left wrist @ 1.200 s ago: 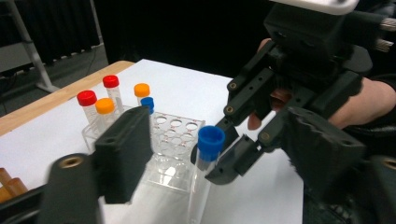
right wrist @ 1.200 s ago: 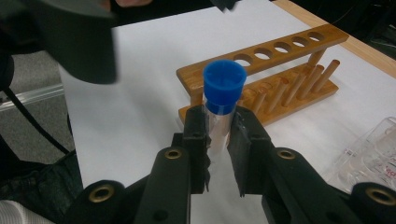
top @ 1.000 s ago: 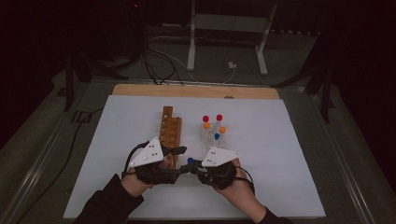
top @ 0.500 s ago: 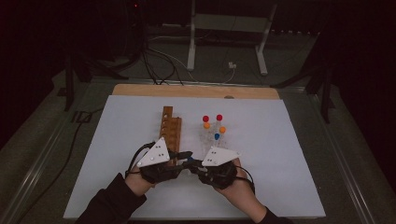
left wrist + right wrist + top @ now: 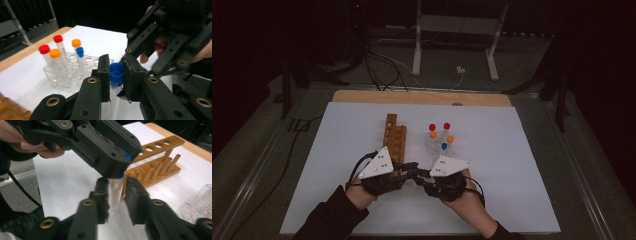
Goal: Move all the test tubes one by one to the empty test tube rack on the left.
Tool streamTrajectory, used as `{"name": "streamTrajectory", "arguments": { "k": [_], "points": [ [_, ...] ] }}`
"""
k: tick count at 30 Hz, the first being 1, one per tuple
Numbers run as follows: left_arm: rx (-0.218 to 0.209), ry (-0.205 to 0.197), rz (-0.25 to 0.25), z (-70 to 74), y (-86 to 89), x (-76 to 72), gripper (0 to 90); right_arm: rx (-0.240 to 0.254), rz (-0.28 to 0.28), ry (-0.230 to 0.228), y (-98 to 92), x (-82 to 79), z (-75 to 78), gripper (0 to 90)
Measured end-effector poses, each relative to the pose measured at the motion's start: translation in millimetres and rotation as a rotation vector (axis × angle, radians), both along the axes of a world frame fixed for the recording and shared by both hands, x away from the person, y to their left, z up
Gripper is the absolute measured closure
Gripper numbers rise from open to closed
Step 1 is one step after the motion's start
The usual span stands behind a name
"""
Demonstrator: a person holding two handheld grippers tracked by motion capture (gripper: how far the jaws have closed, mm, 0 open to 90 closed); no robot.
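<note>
Compared with a second ago, the left gripper (image 5: pixel 117 75) has closed its jaws onto the blue cap (image 5: pixel 117 72) of the clear tube (image 5: pixel 115 195). The right gripper (image 5: pixel 117 197) has just been easing its jaws apart; the tube's glass body stands between them, the right pad apparently clear of it. Both hands hover together near the table's front edge. The white mat (image 5: pixel 512 150) lies over a wooden table (image 5: pixel 362 96), carrying a wooden rack (image 5: pixel 395 140) and a clear rack (image 5: pixel 439 145) of capped tubes. The room behind is dark, with cables on the floor.

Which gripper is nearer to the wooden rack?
Left. The left gripper sits right at the near end of the wooden rack, clamped on the blue cap. The right gripper lies just beyond it, toward the clear rack, jaws around the tube.
</note>
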State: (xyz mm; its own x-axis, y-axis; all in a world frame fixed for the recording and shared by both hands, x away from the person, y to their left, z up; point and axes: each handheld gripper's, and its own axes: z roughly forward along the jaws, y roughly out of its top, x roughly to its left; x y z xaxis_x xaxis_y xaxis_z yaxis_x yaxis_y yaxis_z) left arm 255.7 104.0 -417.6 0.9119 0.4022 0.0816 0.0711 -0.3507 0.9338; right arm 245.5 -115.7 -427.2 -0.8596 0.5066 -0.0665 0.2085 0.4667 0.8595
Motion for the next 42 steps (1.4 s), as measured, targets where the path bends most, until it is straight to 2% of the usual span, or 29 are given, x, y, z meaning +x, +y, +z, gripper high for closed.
{"name": "streamTrajectory", "arguments": {
  "k": [1,4,9,16,21,24,27,35,40,42],
  "points": [
    [0.002,-0.006,0.006,0.9,1.5,1.0,78.1,0.004,-0.002,-0.007,-1.7,0.4,1.2,61.7],
    [-0.011,-0.003,0.023,3.8,6.9,5.5,78.1,0.009,-0.015,-0.011,-4.2,0.9,2.5,57.8],
    [-0.025,-0.010,0.053,7.6,13.9,12.2,78.2,0.027,-0.036,-0.020,-10.2,3.7,3.9,39.7],
    [-0.039,-0.016,0.081,15.3,21.0,24.8,78.1,0.083,-0.079,-0.035,-17.6,6.8,5.1,14.8],
    [-0.042,-0.027,0.097,22.9,22.2,32.0,78.1,0.093,-0.118,-0.038,-19.4,8.5,6.8,2.9],
    [-0.037,-0.033,0.101,27.4,21.9,36.1,78.1,0.111,-0.132,-0.034,-21.5,9.3,7.8,0.0],
    [-0.031,-0.038,0.114,31.0,22.6,41.0,78.1,0.119,-0.119,-0.036,-24.0,9.5,8.7,0.0],
    [-0.032,-0.031,0.167,36.4,30.4,59.2,78.1,0.168,-0.157,-0.035,-30.9,10.7,11.2,0.0],
    [-0.043,-0.029,0.206,42.7,37.9,73.8,78.1,0.166,-0.154,-0.053,-30.9,8.9,12.4,0.0],
    [-0.042,-0.041,0.226,46.3,40.6,78.7,78.1,0.166,-0.153,-0.050,-31.3,9.3,12.2,0.0]
  ]
}}
